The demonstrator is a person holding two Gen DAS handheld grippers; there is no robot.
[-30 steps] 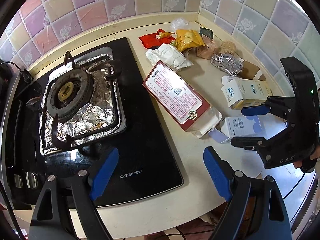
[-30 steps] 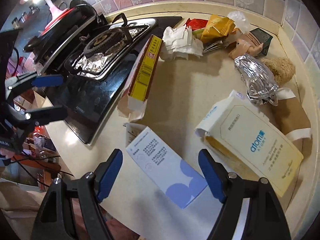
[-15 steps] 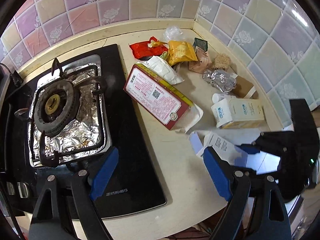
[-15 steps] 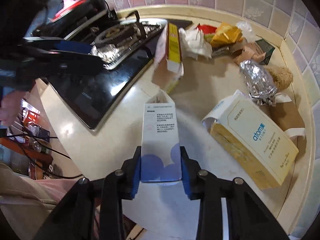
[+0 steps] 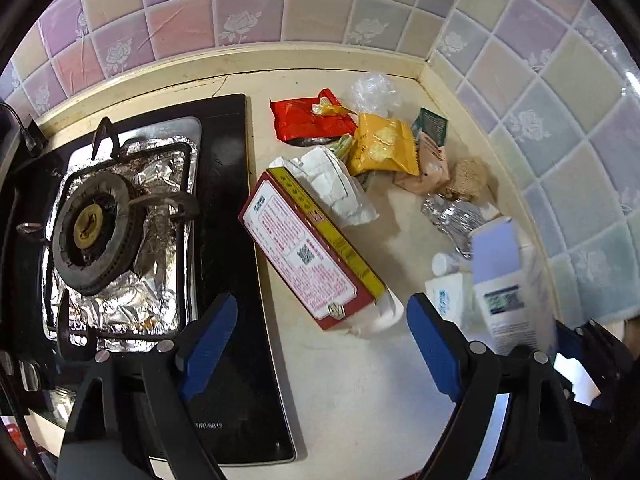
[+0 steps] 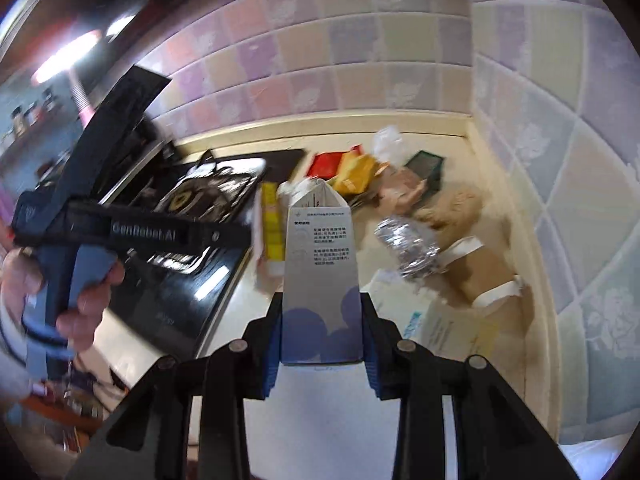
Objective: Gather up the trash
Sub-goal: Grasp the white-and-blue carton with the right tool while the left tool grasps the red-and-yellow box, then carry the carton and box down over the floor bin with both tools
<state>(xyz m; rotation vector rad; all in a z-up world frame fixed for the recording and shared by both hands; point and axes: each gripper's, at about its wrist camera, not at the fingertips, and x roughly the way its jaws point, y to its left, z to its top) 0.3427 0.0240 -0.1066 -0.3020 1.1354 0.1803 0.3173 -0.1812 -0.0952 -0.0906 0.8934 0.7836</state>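
My right gripper (image 6: 322, 340) is shut on a white and blue carton (image 6: 320, 272) and holds it lifted off the counter; the carton also shows in the left wrist view (image 5: 504, 280). My left gripper (image 5: 320, 340) is open and empty above the counter, beside the stove. A red and yellow box (image 5: 308, 252) lies just ahead of it. Further back lie a white crumpled bag (image 5: 336, 184), a red wrapper (image 5: 308, 120), a yellow packet (image 5: 382, 146), a foil ball (image 5: 452, 216) and a cream carton (image 6: 452, 332).
A gas stove (image 5: 120, 220) with a foil-lined burner takes the left side. Tiled walls (image 5: 320, 12) close the back and right corner. A brown paper bag (image 6: 492, 276) lies by the right wall. The hand holding the left gripper shows in the right wrist view (image 6: 80, 280).
My right gripper closed on the white and blue carton and lifted it off the counter. The left gripper moved forward over the counter and stayed open.
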